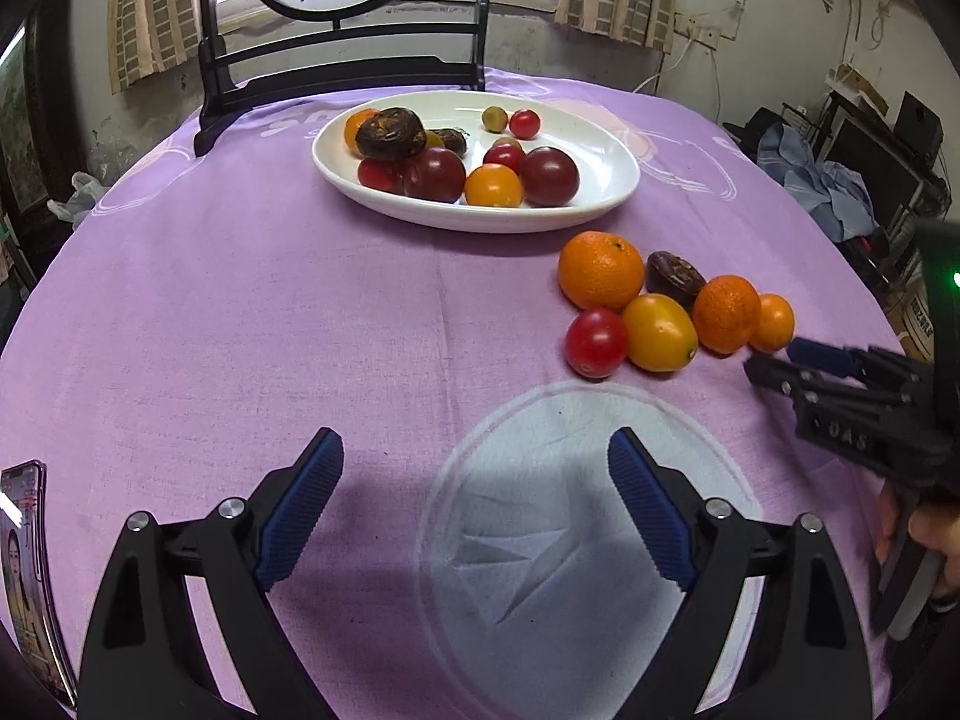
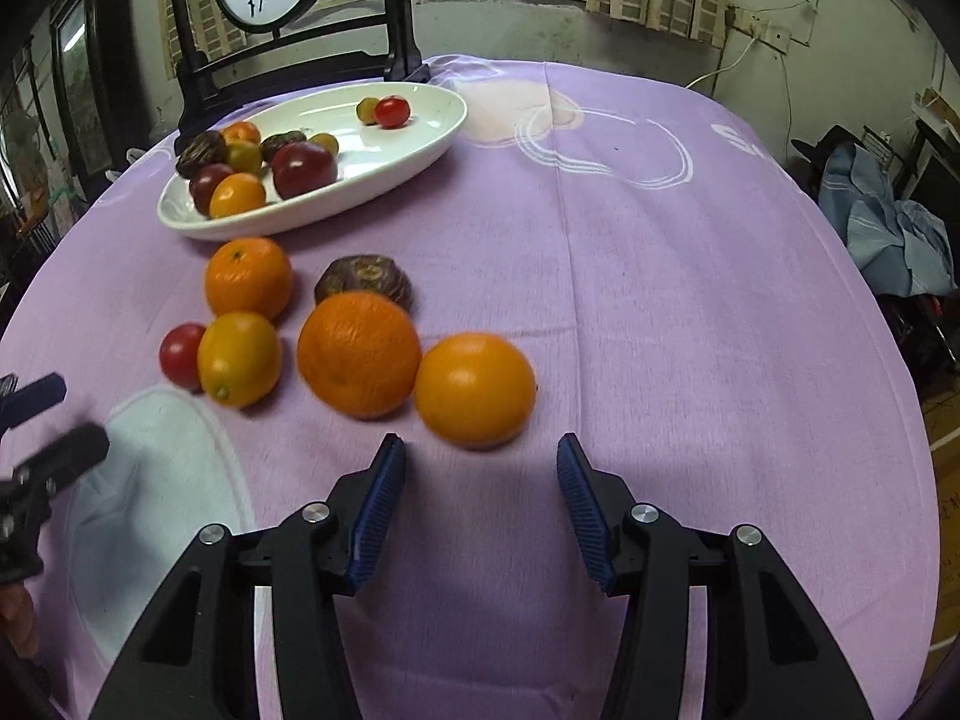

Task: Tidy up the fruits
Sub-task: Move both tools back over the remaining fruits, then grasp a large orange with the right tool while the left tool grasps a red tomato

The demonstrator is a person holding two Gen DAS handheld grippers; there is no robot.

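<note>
**A:** Why are both claws hanging over the cloth with nothing in them?

**B:** My left gripper (image 1: pixel 474 450) is spread wide over bare purple tablecloth (image 1: pixel 240 312), released, holding nothing. My right gripper (image 2: pixel 480 456) stands part open, also bare, its tips just short of the nearest orange fruit (image 2: pixel 474 389). I judge that one is my next pick.

**A:** And the rest of the fruit?

**B:** Loose ones cluster ahead and left of my right claw: a bigger orange (image 2: pixel 359 354) touching the near one, a dark wrinkled fruit (image 2: pixel 363 279) behind it, a red tomato (image 2: pixel 182 354) furthest left. The white dish (image 2: pixel 420 144), beyond them, already holds several, so I take it as the collecting spot.

**A:** Any writing?

**B:** Raised characters on my right claw's body, seen from the left camera, too unclear to read. The cloth has pale lettering I can't make out.
</note>
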